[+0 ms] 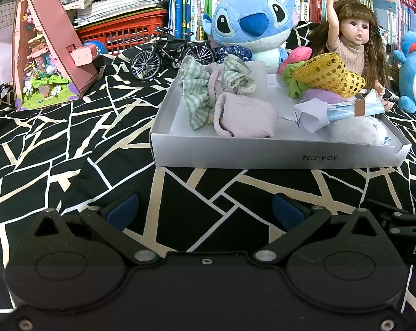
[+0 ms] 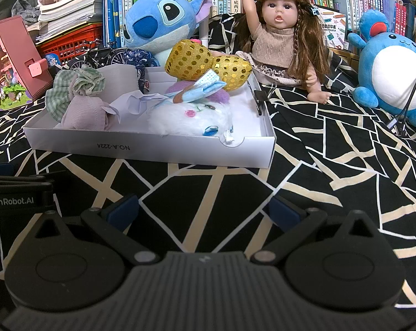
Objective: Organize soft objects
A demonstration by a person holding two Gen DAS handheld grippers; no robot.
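A shallow white box point(image 1: 235, 158) point(image 2: 158, 149) sits on the black patterned cloth and holds soft things: a green checked cloth point(image 1: 199, 88) point(image 2: 61, 88), a pale pink cloth point(image 1: 246, 115) point(image 2: 86, 113), a gold sequin piece point(image 1: 329, 73) point(image 2: 191, 60), a blue face mask point(image 1: 354, 107) point(image 2: 205, 88), crumpled white paper point(image 1: 310, 114) point(image 2: 130, 102) and a white fluffy toy point(image 1: 357, 131) point(image 2: 191, 118). My left gripper point(image 1: 205, 211) is open and empty, low in front of the box. My right gripper point(image 2: 205, 209) is open and empty too, beside it.
Behind the box sit a blue Stitch plush point(image 1: 252, 24) point(image 2: 161, 19), a doll point(image 1: 357, 35) point(image 2: 279, 35), a model bicycle point(image 1: 169, 52), a pink triangular toy house point(image 1: 47, 49) and a blue round plush point(image 2: 390, 69). Bookshelves and a red crate point(image 1: 122, 31) line the back.
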